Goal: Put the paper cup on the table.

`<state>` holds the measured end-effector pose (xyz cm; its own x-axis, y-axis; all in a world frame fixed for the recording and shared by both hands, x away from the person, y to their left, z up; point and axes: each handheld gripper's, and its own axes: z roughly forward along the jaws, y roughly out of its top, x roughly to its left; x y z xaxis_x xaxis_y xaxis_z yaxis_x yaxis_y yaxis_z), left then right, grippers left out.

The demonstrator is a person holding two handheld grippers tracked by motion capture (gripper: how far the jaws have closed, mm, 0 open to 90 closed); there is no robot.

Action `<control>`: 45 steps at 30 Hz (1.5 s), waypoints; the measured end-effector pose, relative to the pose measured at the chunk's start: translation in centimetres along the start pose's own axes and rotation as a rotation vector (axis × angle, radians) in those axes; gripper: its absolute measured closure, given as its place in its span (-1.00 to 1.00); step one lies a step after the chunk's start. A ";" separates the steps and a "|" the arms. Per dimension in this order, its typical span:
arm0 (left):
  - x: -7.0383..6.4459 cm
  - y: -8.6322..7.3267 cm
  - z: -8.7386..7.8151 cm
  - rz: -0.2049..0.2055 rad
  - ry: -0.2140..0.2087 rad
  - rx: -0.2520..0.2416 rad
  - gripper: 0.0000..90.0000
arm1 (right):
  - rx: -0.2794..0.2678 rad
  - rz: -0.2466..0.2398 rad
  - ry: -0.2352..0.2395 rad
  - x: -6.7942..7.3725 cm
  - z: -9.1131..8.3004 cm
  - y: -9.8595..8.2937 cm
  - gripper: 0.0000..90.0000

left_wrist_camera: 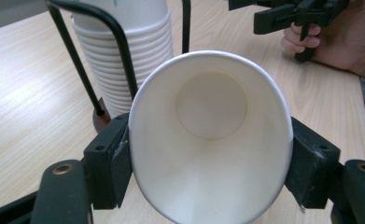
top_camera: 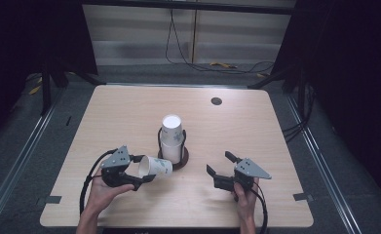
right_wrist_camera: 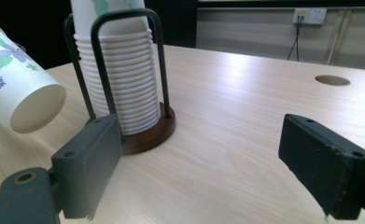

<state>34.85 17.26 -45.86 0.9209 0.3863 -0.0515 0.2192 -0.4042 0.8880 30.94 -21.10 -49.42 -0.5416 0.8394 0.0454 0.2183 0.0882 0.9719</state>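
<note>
My left gripper (top_camera: 140, 170) is shut on a white paper cup (top_camera: 155, 166) held on its side, its base pointing toward the cup stack. The left gripper view looks straight into this cup (left_wrist_camera: 211, 140), squeezed oval between the jaws. A stack of paper cups (top_camera: 172, 138) stands upside down in a black wire holder on a round brown base (top_camera: 182, 161) at the table's middle. My right gripper (top_camera: 219, 165) hovers open to the right of the holder with nothing between its jaws. The right gripper view has the stack (right_wrist_camera: 118, 79) ahead and the held cup (right_wrist_camera: 17, 88) at far left.
The light wooden table (top_camera: 129, 112) has a round cable hole (top_camera: 216, 101) at the back right. Cables lie on the floor beyond the far edge. Bare tabletop stretches behind and to both sides of the holder.
</note>
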 end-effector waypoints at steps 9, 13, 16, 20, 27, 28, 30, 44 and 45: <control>0.9 -0.3 -0.9 -0.024 0.052 0.068 -0.39 | -0.080 -0.016 -0.180 -0.3 -0.5 -0.6 -0.72; 1.2 -0.2 -1.4 -0.032 0.070 0.078 -0.39 | -0.079 -0.022 -0.214 -0.4 -0.5 -0.8 -0.71; 1.7 0.0 -2.0 -0.051 0.086 0.062 -0.40 | -0.097 -0.016 -0.227 -0.4 -0.6 -0.8 -0.72; 2.2 0.4 -2.7 -0.062 0.103 0.062 -0.40 | -0.106 -0.026 -0.240 -0.2 -0.6 -0.9 -0.72; 3.3 1.1 -3.3 -0.086 0.129 0.106 -0.41 | -0.157 -0.041 -0.224 0.0 -1.1 -1.2 -0.72; 3.6 1.2 -3.2 -0.094 0.127 0.125 -0.41 | -0.164 -0.038 -0.222 -0.1 -1.2 -1.2 -0.72; 4.4 1.5 -3.3 -0.102 0.146 0.163 -0.41 | -0.176 -0.027 -0.221 -0.1 -1.3 -1.3 -0.72; 7.7 3.5 -3.3 -0.130 0.170 0.268 -0.40 | -0.219 -0.026 -0.230 -0.1 -1.6 -1.5 -0.74; 7.9 3.7 -3.2 -0.134 0.174 0.271 -0.40 | -0.219 -0.026 -0.230 -0.1 -1.6 -1.5 -0.74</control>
<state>41.88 21.41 -41.52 0.8147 0.5768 -0.0600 0.4334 -0.5367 0.7240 29.34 -22.16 -50.49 -0.3411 0.9400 -0.0093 0.0134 0.0148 0.9998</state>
